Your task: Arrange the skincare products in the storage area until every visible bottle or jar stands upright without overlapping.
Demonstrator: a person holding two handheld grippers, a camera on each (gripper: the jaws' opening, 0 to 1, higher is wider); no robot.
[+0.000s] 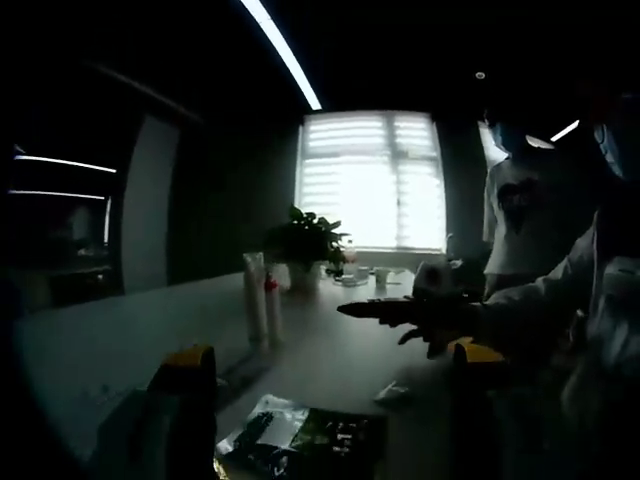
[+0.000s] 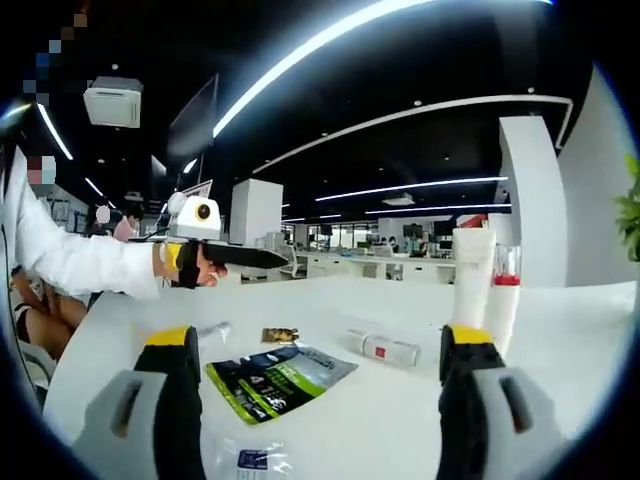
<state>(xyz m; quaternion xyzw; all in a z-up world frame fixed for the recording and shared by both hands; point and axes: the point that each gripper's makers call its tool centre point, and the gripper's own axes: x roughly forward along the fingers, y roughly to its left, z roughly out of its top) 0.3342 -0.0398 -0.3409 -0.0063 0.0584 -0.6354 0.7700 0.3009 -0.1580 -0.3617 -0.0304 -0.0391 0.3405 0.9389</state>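
Observation:
A tall white tube (image 2: 472,275) and a shorter bottle with a red cap (image 2: 503,295) stand upright side by side on the white table (image 2: 560,330). The same pair is dim in the left gripper view, tube (image 1: 254,296) beside bottle (image 1: 272,310). A white bottle with a red label (image 2: 388,348) lies on its side, and a small tube (image 2: 213,331) lies flat further left. My right gripper (image 2: 318,345) is open and holds nothing, hovering short of the lying bottle. My left gripper (image 1: 330,360) is open too, above a dark green pouch (image 1: 300,440).
The green pouch (image 2: 275,378) lies flat mid-table, with a small brown sachet (image 2: 280,335) behind it and a little packet (image 2: 250,460) near the front edge. A potted plant (image 1: 305,240) stands behind the tubes. A person in a white sleeve (image 2: 80,262) holds the grippers.

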